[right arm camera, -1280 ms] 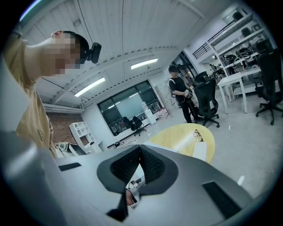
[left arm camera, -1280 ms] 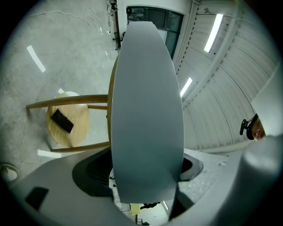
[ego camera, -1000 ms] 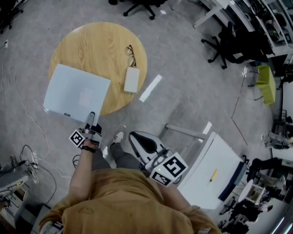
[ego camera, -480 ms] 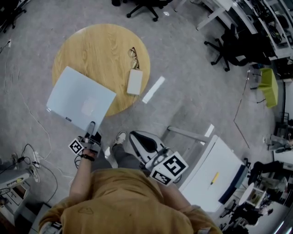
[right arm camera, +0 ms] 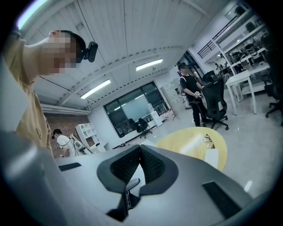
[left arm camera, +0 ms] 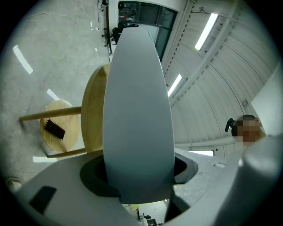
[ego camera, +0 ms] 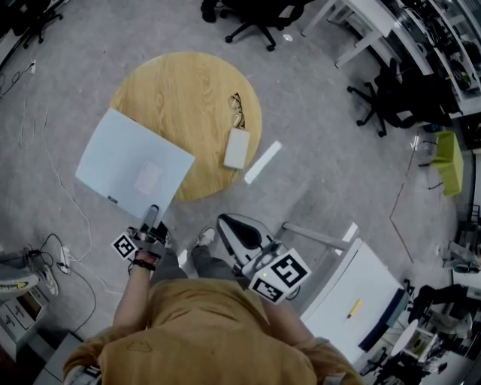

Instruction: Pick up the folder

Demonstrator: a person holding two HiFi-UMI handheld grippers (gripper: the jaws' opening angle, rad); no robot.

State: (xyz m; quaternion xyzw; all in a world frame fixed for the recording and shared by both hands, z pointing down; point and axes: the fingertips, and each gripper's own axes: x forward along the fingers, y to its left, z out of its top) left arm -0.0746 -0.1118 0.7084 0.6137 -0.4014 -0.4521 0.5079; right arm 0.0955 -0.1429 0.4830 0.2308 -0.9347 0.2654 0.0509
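Note:
The light blue-grey folder (ego camera: 135,169) hangs tilted over the near-left edge of the round wooden table (ego camera: 188,90), mostly past its rim. My left gripper (ego camera: 152,212) is shut on the folder's near corner. In the left gripper view the folder (left arm camera: 137,101) runs straight out from between the jaws of the left gripper (left arm camera: 138,187), and the table (left arm camera: 93,119) shows edge-on behind it. My right gripper (ego camera: 231,230) stays close to the person's body, shut and with nothing in it; in its own view the right gripper (right arm camera: 140,152) has its pads together.
Glasses (ego camera: 237,110) and a small white case (ego camera: 235,148) lie on the table's right side. A white strip (ego camera: 262,162) lies on the floor beside it. A white desk (ego camera: 353,293) stands at lower right, office chairs (ego camera: 255,19) at the top, cables (ego camera: 52,252) at left.
The left gripper has risen with the folder, whose near edge now hangs higher off the table. The right gripper has hardly shifted.

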